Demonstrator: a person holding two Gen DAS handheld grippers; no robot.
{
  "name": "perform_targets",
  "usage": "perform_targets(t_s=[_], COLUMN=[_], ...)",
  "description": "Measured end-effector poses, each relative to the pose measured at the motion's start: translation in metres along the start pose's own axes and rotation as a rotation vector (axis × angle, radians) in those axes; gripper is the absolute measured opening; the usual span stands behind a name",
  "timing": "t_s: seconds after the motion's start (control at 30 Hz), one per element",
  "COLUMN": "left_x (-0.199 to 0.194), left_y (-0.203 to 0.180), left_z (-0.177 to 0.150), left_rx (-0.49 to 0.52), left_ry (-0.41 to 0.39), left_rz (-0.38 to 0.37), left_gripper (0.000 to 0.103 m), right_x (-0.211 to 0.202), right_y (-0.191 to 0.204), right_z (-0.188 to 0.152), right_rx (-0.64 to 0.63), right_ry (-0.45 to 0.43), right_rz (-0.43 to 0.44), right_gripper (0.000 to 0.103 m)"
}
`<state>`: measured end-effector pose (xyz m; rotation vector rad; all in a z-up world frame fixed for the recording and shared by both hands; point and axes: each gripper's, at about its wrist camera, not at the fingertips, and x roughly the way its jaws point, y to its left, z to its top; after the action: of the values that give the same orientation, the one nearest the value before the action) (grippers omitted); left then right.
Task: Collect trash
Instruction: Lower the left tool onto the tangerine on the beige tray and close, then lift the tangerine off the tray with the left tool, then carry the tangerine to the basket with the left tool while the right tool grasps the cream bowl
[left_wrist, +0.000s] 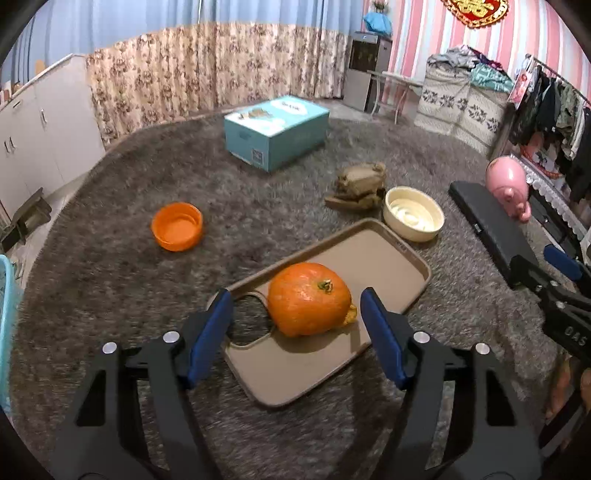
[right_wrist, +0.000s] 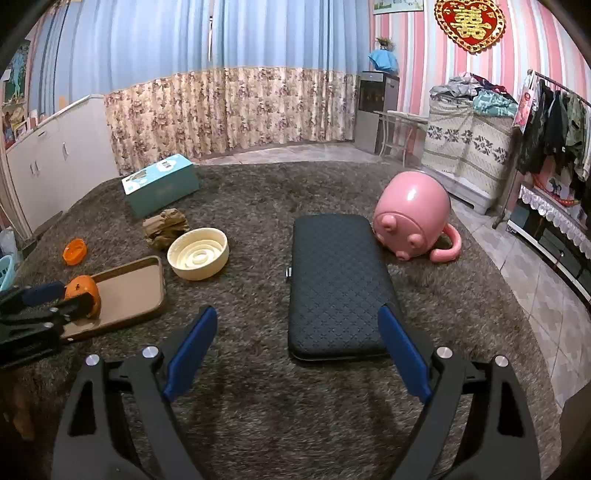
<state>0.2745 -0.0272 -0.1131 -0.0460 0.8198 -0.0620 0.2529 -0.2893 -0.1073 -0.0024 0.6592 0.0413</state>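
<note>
rug (left_wrist: 110, 295) carries everything, largest first: teal box (left_wrist: 277, 129), black case (right_wrist: 340, 284), pink pig pot (right_wrist: 410, 218), tray (left_wrist: 369, 258), cream bowl (left_wrist: 413, 218), orange bowl (left_wrist: 177, 227), crumpled brown paper (left_wrist: 360, 184).

step in hand, by my read: reach for the pumpkin (left_wrist: 308, 299), which sits on the tray. left gripper (left_wrist: 295, 314) jaws released, either side of it, not touching. right gripper (right_wrist: 299, 332) jaws released, hovering over the case's near end.

next: advance left, close squarely on the round body; may roll.

Pumpkin (left_wrist: 308, 299) lies on the tray (left_wrist: 388, 266); bowl (left_wrist: 413, 218) just behind; case (right_wrist: 338, 284) to the right.
</note>
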Motion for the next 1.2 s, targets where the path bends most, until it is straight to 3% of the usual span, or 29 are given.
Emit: perform_targets(t_s=[0.07, 0.13, 0.23, 0.37, 0.57, 0.77, 0.97, 1.17, 1.2], left_x=[0.004, 0.007, 0.003, -0.007, -0.029, -0.050, -0.061, -0.071, -0.072], left_y=[0.001, 0.003, 0.009, 0.021, 0.053, 0.096, 0.133, 0.154, 0.157], left_z=[0.000, 0.000, 0.000, 0.005, 0.015, 0.015, 0.011, 0.003, 0.002], left_rx=[-0.008, -0.015, -0.022, -0.038, -0.058, -0.061, -0.112, -0.140, -0.148], left_ry=[0.014, 0.028, 0.026, 0.002, -0.041, -0.073, -0.083, -0.092, -0.094], left_rz=[-0.014, -0.048, -0.064, -0.063, -0.005, 0.084, 0.117, 0.149, 0.151], left_gripper=[0.062, 0.045, 0.034, 0.034, 0.034, 0.034, 0.034, 0.034, 0.034], right_x=[0.001, 0.002, 0.004, 0.009, 0.022, 0.052, 0.076, 0.085, 0.087], right_y=[0.000, 0.001, 0.007, 0.021, 0.058, 0.083, 0.087, 0.082, 0.083], right_z=[0.000, 0.000, 0.003, 0.011, 0.028, 0.042, 0.045, 0.043, 0.043], right_rx=[0.001, -0.005, -0.022, -0.045, -0.115, -0.119, -0.090, -0.045, -0.047], right_ry=[0.002, 0.001, 0.000, -0.005, -0.009, 0.041, 0.099, 0.134, 0.140], right_rz=[0.001, 0.000, 0.000, 0.015, 0.046, 0.056, 0.039, 0.075, 0.086], right_gripper=[0.087, 0.087, 0.087, 0.087, 0.087, 0.087, 0.086, 0.071, 0.063])
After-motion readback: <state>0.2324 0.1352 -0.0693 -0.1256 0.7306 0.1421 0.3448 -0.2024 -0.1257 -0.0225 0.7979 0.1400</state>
